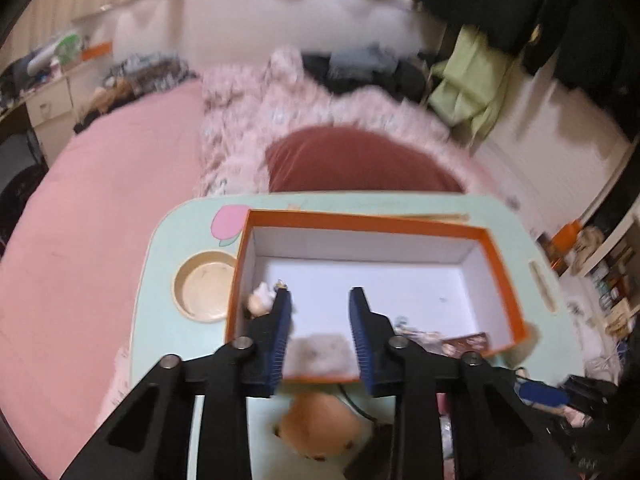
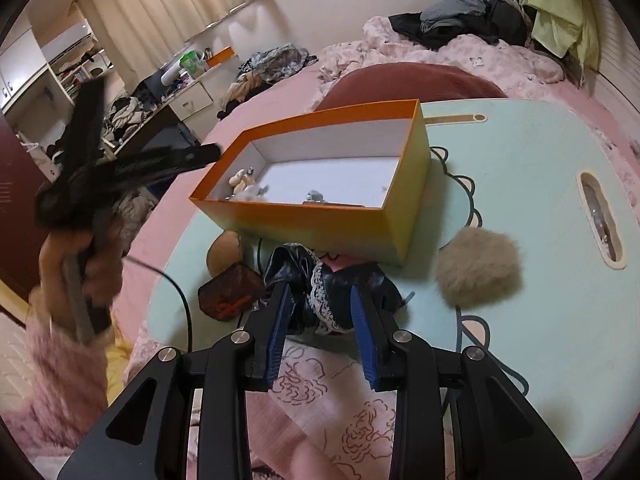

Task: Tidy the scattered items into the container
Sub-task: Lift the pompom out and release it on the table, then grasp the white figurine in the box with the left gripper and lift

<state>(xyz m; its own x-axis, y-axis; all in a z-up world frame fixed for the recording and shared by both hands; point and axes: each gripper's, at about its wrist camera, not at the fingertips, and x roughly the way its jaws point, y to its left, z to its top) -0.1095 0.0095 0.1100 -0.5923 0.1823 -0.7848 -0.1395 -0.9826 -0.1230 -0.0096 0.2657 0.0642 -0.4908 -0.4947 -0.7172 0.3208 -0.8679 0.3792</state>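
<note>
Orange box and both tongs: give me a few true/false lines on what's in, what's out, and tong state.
1. The box holds a few small figures near one end. True.
2. The fur ball lies inside the box. False: it sits on the tray beside the box.
3. The right tongs are open around the dark lace cloth. True.
4. The left tongs grip a toy. False: they are open over the box with nothing between them.
5. The box has its lid on. False: it is open on top, white inside showing.
6. A round tan plush lies outside the box, by its near wall. True.
</note>
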